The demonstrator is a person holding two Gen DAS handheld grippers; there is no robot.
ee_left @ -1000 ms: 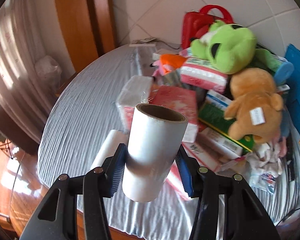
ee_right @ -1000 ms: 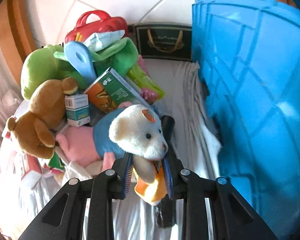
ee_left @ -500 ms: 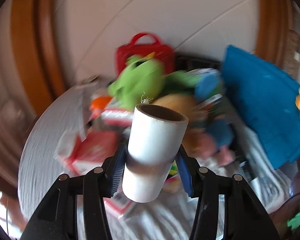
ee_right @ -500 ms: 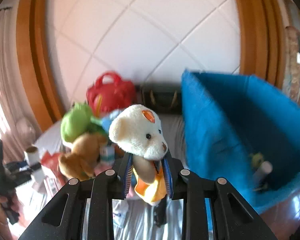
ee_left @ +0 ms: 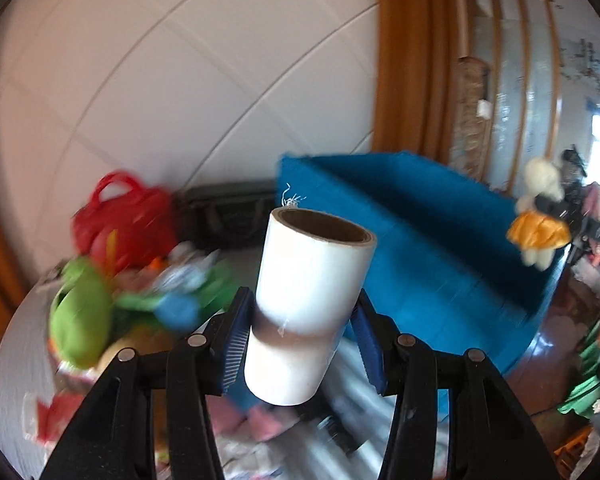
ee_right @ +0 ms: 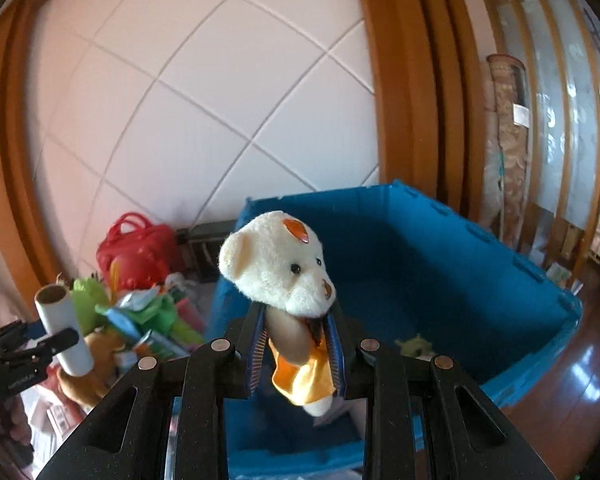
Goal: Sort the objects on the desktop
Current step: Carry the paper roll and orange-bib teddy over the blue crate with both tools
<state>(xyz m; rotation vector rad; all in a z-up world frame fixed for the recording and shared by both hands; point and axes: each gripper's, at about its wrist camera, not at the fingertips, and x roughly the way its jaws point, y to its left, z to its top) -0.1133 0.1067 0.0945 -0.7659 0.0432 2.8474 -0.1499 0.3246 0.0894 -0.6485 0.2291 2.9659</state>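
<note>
My left gripper is shut on a white roll with a cardboard core, held upright and high above the table. The same roll shows at the left of the right wrist view. My right gripper is shut on a cream teddy bear in an orange vest, raised over the near wall of the big blue crate. In the left wrist view the bear hangs beyond the crate. A small green toy lies on the crate floor.
A heap of toys and boxes lies left of the crate: a green plush, a red handbag, a brown bear and a dark bag at the tiled wall. A wooden frame rises behind the crate.
Both grippers rose from the table and swung right towards the blue crate, keeping their loads. The crate's inside has come into the right wrist view, and the heap has slid down and left.
</note>
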